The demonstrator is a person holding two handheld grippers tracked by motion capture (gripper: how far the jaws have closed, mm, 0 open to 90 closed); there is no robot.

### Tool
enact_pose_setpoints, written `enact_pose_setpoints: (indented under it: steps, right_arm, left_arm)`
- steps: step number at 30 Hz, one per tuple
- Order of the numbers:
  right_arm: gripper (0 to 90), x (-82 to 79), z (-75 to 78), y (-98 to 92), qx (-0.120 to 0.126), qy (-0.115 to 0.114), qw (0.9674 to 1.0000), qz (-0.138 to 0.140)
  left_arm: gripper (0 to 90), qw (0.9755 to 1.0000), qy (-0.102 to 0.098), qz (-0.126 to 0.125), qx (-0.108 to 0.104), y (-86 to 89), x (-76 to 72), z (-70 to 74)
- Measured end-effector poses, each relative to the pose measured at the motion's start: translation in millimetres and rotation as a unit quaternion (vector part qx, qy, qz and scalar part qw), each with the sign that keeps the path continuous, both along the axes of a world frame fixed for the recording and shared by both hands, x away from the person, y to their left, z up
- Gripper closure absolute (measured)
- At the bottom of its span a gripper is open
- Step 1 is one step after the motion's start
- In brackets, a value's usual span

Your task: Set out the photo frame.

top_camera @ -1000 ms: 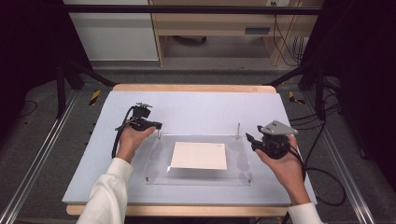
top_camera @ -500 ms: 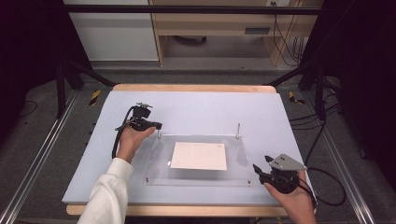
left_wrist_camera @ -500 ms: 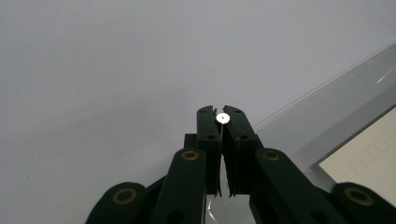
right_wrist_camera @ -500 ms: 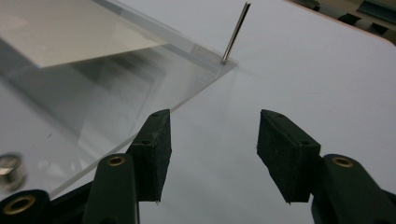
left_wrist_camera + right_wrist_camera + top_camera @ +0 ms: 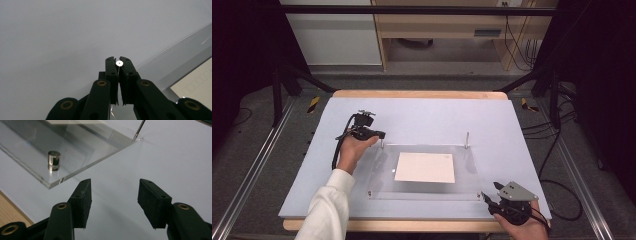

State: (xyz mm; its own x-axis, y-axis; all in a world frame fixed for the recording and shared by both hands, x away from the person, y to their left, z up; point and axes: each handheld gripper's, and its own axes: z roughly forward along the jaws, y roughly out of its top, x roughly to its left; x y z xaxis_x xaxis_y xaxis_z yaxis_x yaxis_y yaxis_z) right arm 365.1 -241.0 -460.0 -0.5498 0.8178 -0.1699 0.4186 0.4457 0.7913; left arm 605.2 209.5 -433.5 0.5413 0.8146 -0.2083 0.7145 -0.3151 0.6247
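Observation:
A clear acrylic plate (image 5: 379, 175) lies on the pale blue mat with a white sheet (image 5: 425, 167) under its middle. My left gripper (image 5: 379, 135) is at the plate's far left corner, its jaws shut on a thin upright metal pin (image 5: 119, 63) whose round top shows between the tips. Another upright pin (image 5: 467, 139) stands at the far right corner. My right gripper (image 5: 488, 197) is low, just off the plate's near right corner, open with nothing between its jaws (image 5: 114, 182). A short metal post (image 5: 53, 160) sits in that corner of the plate (image 5: 82, 150).
The mat (image 5: 427, 115) covers a wooden table whose front edge (image 5: 412, 226) lies just below my right hand. Cables (image 5: 557, 200) trail off the table's right side. Metal rails run along both sides.
My right hand has come down from the plate's far right corner toward the table's near edge, now beside the near right corner. The left hand has stayed in place.

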Motion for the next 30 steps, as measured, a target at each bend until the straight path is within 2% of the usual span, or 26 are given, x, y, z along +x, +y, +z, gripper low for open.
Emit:
enact_pose_setpoints:
  steps: [4,11,17,21,30]
  right_arm:
    - [44.6,-6.7,-1.9,6.0,-0.002,0.003,0.9999,0.014]
    - [42.5,-15.2,0.9,13.9,0.004,-0.01,0.9992,0.038]
    - [42.7,-17.2,9.7,18.5,0.01,-0.031,0.9984,0.047]
    - [44.7,-16.7,15.8,22.0,0.001,-0.04,0.9975,0.058]
    - [52.2,-14.0,26.0,23.7,-0.001,-0.049,0.996,0.075]
  left_arm:
    - [85.0,1.0,0.0,0.0,0.001,0.0,0.7,0.0]
    - [85.0,1.0,0.001,0.001,0.001,-0.1,0.8,-0.1]
    - [85.0,1.0,0.004,0.001,0.0,-0.4,1.1,0.2]
    - [85.0,1.0,0.004,0.001,-0.001,0.3,1.8,-0.2]
    - [84.9,0.9999,0.007,0.005,-0.011,1.1,3.5,-1.1]
